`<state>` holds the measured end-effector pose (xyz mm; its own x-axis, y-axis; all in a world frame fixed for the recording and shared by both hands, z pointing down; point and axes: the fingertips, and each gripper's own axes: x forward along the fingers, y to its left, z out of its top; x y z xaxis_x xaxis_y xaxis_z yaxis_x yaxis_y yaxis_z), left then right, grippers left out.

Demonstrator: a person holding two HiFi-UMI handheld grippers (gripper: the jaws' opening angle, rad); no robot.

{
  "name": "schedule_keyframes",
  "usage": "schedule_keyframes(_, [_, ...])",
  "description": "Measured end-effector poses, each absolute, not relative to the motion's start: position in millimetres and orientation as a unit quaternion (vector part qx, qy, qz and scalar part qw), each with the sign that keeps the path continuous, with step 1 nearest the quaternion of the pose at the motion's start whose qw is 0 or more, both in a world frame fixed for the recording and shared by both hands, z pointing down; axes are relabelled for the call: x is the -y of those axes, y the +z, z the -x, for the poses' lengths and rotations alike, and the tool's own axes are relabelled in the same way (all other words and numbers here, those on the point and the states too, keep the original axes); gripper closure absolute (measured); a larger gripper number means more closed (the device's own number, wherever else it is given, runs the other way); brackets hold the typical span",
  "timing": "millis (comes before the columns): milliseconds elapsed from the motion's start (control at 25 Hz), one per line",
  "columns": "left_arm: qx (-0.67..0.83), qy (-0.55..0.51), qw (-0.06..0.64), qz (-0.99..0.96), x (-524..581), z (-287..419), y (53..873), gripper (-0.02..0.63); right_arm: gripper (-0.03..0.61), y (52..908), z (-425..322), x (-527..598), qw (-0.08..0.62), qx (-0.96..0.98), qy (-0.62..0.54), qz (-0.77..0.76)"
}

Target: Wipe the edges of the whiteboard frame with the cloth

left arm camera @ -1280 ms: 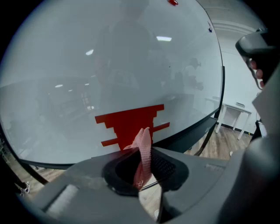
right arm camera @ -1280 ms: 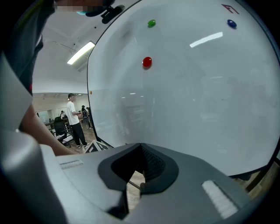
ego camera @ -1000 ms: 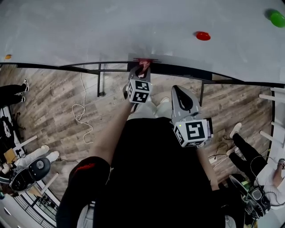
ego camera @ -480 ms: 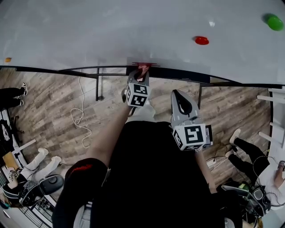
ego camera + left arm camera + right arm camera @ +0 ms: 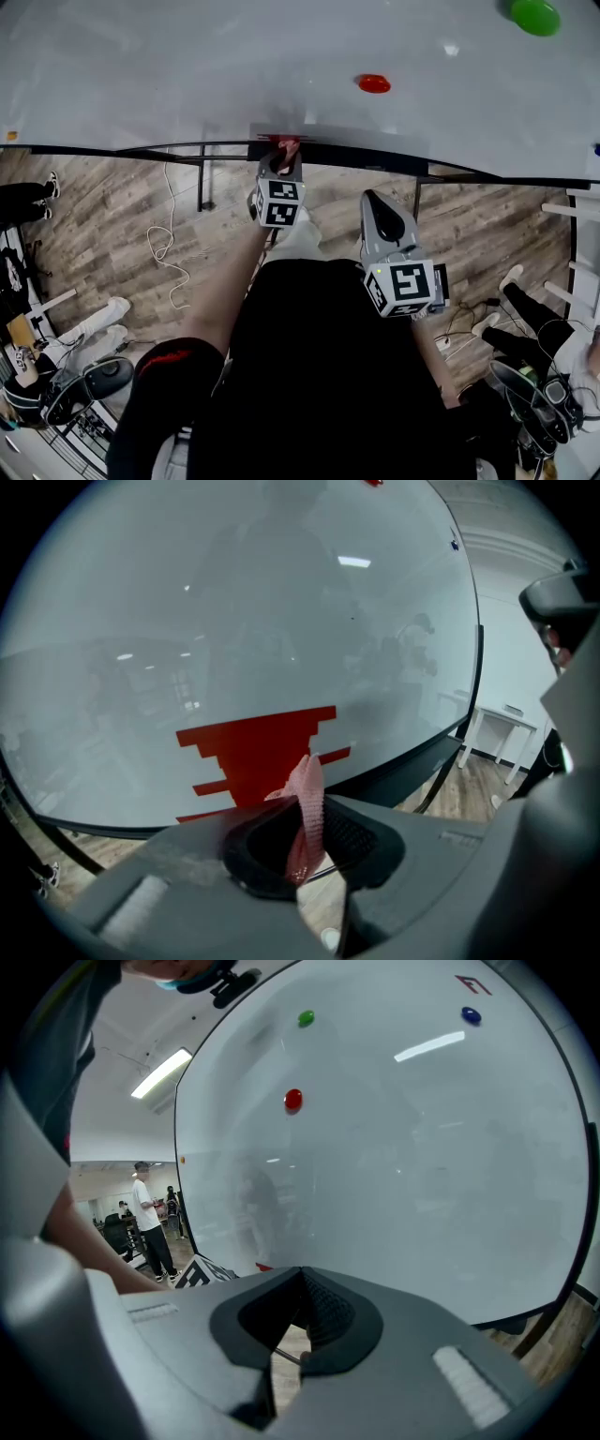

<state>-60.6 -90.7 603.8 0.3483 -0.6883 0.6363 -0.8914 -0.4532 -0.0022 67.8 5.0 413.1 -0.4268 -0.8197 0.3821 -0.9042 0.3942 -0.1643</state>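
Two grippers are up at the lower edge of the whiteboard [image 5: 187, 66]. Around them we see a red magnet [image 5: 374, 83] and a green magnet [image 5: 535, 16] stuck on the white surface. A small orange one [image 5: 10, 135] sits far left, just above the dark bottom frame [image 5: 375, 159]. The right gripper view adds a blue magnet [image 5: 471, 1015] higher on the board. Below the frame lie the wooden floor [image 5: 112, 216], a loose white cable [image 5: 164, 244] and the board's stand leg [image 5: 202, 178]. Other people's legs [image 5: 94, 319] show at the lower left. The wearer's dark torso fills the bottom of the head view, and the left gripper's marker cube covers most of its jaws there.

Against the picture half a second ago, both magnets sit further left in the head view. The left gripper [image 5: 281, 155] now stands nearer below the red magnet. The right gripper [image 5: 377, 202] is much where it was, held back from the frame.

The left gripper's jaws are clamped on the pink mesh cloth [image 5: 307, 803], which runs up between them, its tip poking out in front. The tip reaches the board's lower edge, right by the frame, though we cannot tell whether it actually touches. A red stepped shape [image 5: 258, 747] shows on the board's surface just behind it. The right gripper's jaws are closed together with nothing between them, facing the board.
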Motion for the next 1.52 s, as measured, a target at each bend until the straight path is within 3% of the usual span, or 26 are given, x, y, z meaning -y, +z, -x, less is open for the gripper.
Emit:
schedule_keyframes(400, [0.51, 0.297, 0.181, -0.787, 87.6, 31.2, 606.4, 0.558, 0.577, 416.2, -112.7, -1.0, 0.121, 0.826, 0.192, -0.516])
schedule_keyframes(1520, [0.524, 0.292, 0.19, -0.777, 88.4, 5.8, 607.6, 0.558, 0.577, 418.2, -146.1, 21.3, 0.115, 0.836, 0.195, -0.5])
